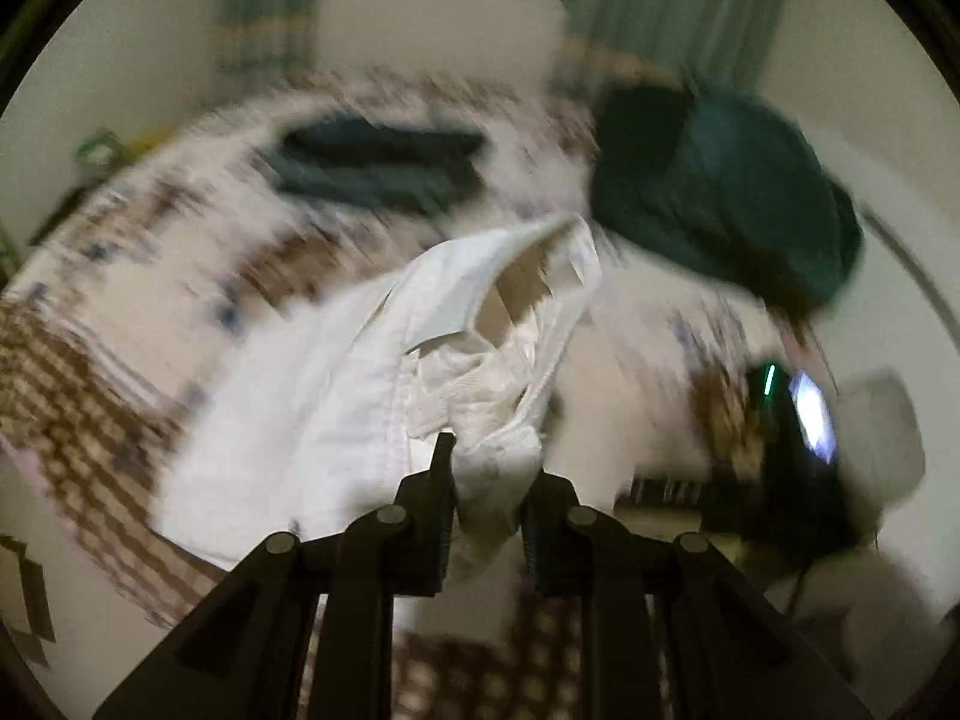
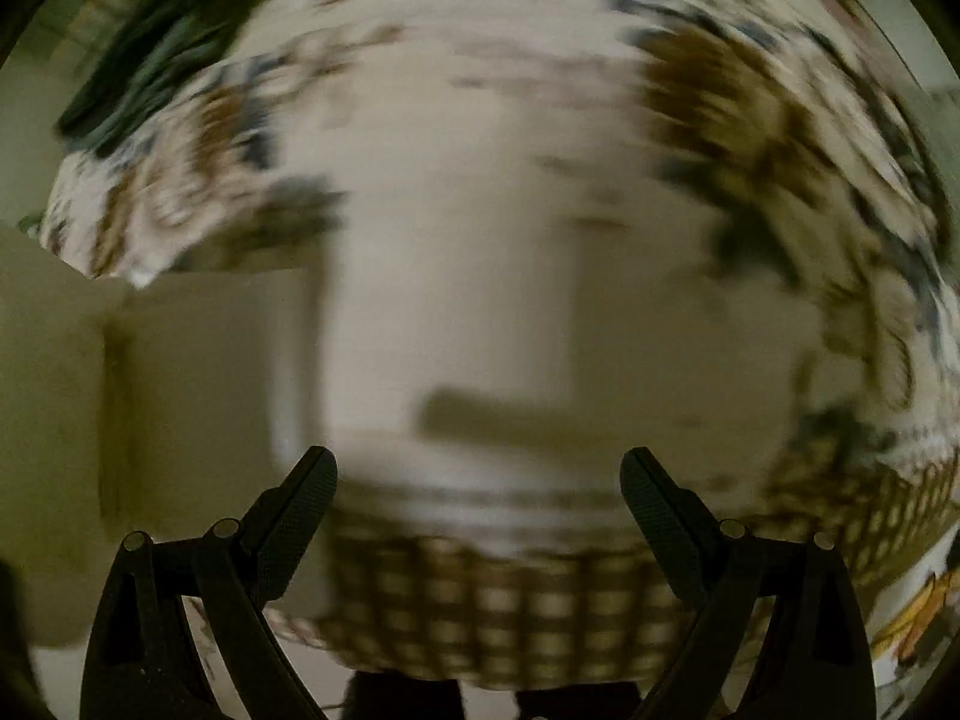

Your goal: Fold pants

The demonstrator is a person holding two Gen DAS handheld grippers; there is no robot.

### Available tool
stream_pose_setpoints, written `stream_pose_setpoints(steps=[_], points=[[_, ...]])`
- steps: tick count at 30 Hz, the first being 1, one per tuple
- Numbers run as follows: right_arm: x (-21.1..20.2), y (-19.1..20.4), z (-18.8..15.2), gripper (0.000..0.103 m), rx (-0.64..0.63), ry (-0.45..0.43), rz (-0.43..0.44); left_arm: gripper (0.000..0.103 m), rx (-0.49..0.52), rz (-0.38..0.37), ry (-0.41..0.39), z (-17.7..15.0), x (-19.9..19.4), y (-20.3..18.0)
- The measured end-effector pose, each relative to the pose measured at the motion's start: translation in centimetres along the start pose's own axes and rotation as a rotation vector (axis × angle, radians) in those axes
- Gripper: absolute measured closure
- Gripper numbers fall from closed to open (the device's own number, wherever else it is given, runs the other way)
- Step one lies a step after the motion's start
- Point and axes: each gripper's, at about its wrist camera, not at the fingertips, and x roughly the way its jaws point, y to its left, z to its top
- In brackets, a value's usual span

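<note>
My left tool (image 1: 489, 468) was clamped on the white pants (image 1: 336, 372), which lay bunched on the patterned bed (image 1: 90, 360). My right tool (image 2: 477, 492) gaped apart, holding nothing. Risk: one-sided pull could've dragged the fabric crooked.

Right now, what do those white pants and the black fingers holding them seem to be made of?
The white pants look like soft woven cloth, maybe cotton: matte, creased, with a stitched seam. The fingers of the left gripper look like matte black plastic with ribbed, possibly rubbery faces.

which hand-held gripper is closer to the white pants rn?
Left. The left hand-held gripper is shut on the white pants. The right hand-held gripper is open over the patterned bedspread, holding nothing.
</note>
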Motion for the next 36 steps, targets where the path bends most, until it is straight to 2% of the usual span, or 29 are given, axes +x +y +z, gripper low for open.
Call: stream_pose_setpoints(steps=[1,3,5,6,8,9,10,14,18,20,21,22,23,24,25,27,29,32,34,36], points=[[0.1,-1.4,0.0,0.006,0.024,0.006,0.002,0.086,0.022,-0.001,0.044,-0.8,1.4,-0.9],[0.1,-4.6,-0.1,0.006,0.078,0.008,0.02,0.083,0.061,0.034,0.185,-2.3,4.4,-2.4],[-0.2,-6.4,0.0,0.006,0.104,-0.002,0.055,0.08,0.027,0.048,0.27,-2.7,5.8,-1.9],[-0.6,-7.2,0.1,0.006,0.118,-0.015,0.1,0.073,0.003,0.038,0.284,-2.6,5.8,-1.4],[-1.0,-7.4,0.2,0.006,0.127,-0.023,0.178,0.051,-0.034,0.01,0.283,-2.1,4.9,-0.5],[-1.1,-7.3,0.3,0.006,0.128,-0.016,0.234,0.026,-0.045,0.028,0.272,-1.3,4.0,0.1],[-0.9,-6.7,0.4,0.006,0.128,-0.003,0.297,0.011,-0.05,0.041,0.26,-0.9,3.1,0.3],[2.4,-2.9,0.9,0.006,0.178,0.102,0.523,0.01,-0.083,0.144,0.18,1.6,0.1,4.2],[6.5,0.6,1.1,0.006,0.203,0.154,0.61,0.01,-0.069,0.35,0.217,2.6,1.7,9.1],[8.3,1.7,1.7,0.006,0.236,0.18,0.618,0.01,-0.074,0.394,0.243,2.2,2.7,10.9],[8.6,2.0,1.7,0.018,0.256,0.159,0.642,0.01,-0.078,0.412,0.253,2.0,3.2,11.8],[8.6,2.2,1.7,0.056,0.266,0.126,0.659,0.01,-0.08,0.422,0.262,2.0,3.5,12.5],[8.4,2.8,1.9,0.075,0.246,0.113,0.647,0.01,-0.074,0.445,0.275,1.9,4.0,13.2],[8.1,3.3,2.0,0.085,0.223,0.102,0.604,0.01,-0.066,0.463,0.282,1.9,4.5,13.6],[6.9,4.0,2.1,0.091,0.18,0.06,0.572,0.01,-0.059,0.468,0.286,1.9,4.7,13.7],[4.6,4.2,2.6,0.092,0.14,0.002,0.551,0.01,-0.062,0.476,0.29,1.9,5.2,14.4],[3.8,3.7,2.8,0.092,0.137,-0.002,0.538,0.01,-0.069,0.472,0.297,1.9,5.8,14.6],[4.5,3.2,3.1,0.09,0.097,-0.007,0.418,0.01,-0.083,0.479,0.32,1.9,7.4,15.2],[5.4,2.7,3.2,0.065,0.111,0.032,0.422,0.01,-0.086,0.487,0.337,1.7,8.1,15.4],[4.3,0.3,2.5,0.057,0.132,0.02,0.47,0.01,-0.096,0.475,0.35,1.4,8.6,15.5]])
